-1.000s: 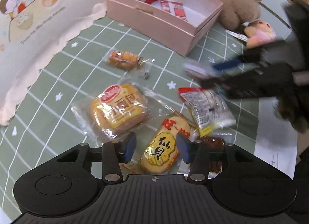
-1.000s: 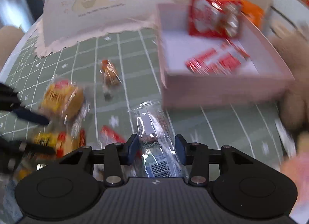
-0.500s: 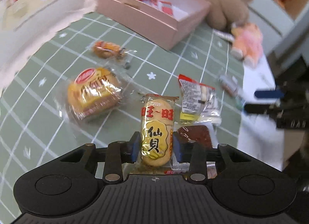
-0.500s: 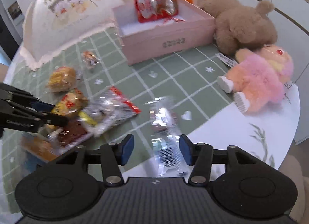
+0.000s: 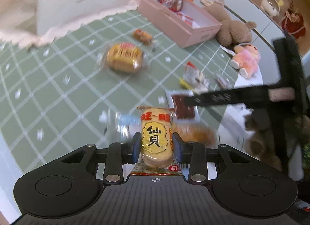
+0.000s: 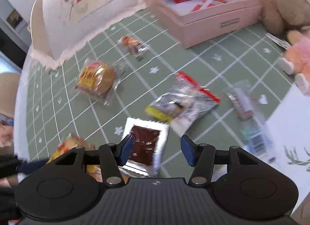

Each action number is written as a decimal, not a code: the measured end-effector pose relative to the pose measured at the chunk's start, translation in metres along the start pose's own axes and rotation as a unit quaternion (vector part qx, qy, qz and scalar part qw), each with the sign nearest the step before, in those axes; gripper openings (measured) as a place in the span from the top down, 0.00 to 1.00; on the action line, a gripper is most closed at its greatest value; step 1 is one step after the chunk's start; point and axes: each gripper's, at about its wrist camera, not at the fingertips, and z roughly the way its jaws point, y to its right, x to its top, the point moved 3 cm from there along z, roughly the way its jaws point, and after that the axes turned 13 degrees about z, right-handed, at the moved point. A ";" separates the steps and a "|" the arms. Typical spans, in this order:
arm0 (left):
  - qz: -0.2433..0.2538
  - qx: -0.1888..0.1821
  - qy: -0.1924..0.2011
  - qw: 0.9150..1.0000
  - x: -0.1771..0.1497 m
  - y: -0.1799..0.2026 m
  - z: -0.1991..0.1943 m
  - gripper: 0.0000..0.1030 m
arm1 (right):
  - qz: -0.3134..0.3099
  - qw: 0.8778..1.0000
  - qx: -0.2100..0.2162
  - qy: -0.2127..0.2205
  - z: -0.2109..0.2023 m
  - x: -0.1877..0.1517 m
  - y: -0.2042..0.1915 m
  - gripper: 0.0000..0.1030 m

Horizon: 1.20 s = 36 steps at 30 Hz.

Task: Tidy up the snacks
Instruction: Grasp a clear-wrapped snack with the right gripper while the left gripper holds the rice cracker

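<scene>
My left gripper (image 5: 156, 148) is shut on a yellow rice cracker packet (image 5: 156, 139) and holds it above the green checked tablecloth. My right gripper (image 6: 157, 150) is open, over a silver packet with a brown snack (image 6: 145, 145); it also shows in the left wrist view (image 5: 182, 106). The pink box (image 6: 219, 19) holds red snack packets at the far side; it also shows in the left wrist view (image 5: 180, 25). Loose on the cloth lie a wrapped yellow bun (image 6: 96, 78), a small orange candy (image 6: 132, 43), a clear packet with a red edge (image 6: 184, 101) and a clear wrapped bar (image 6: 244, 104).
The box lid with a cartoon print (image 6: 87, 9) leans at the far left. A brown teddy bear (image 5: 232, 27) and a pink plush toy (image 5: 246, 58) lie right of the box. A white mat (image 6: 288, 128) covers the table's right edge.
My left gripper has lifted the rice cracker packet off the cloth. My right gripper has moved left from the clear bar to above the brown snack packet.
</scene>
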 end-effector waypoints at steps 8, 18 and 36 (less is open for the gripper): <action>0.001 -0.001 -0.017 1.000 -0.039 0.007 -0.002 0.62 | -0.085 0.991 -0.084 0.066 0.004 -0.023 -0.009 0.32; 0.021 -0.033 -0.028 0.999 -0.050 0.025 0.012 0.62 | -0.051 0.986 -0.110 0.110 -0.035 -0.018 0.044 0.33; 0.026 0.009 -0.027 0.999 -0.008 0.036 0.044 0.61 | 0.015 0.992 -0.090 0.091 -0.008 0.051 0.106 0.34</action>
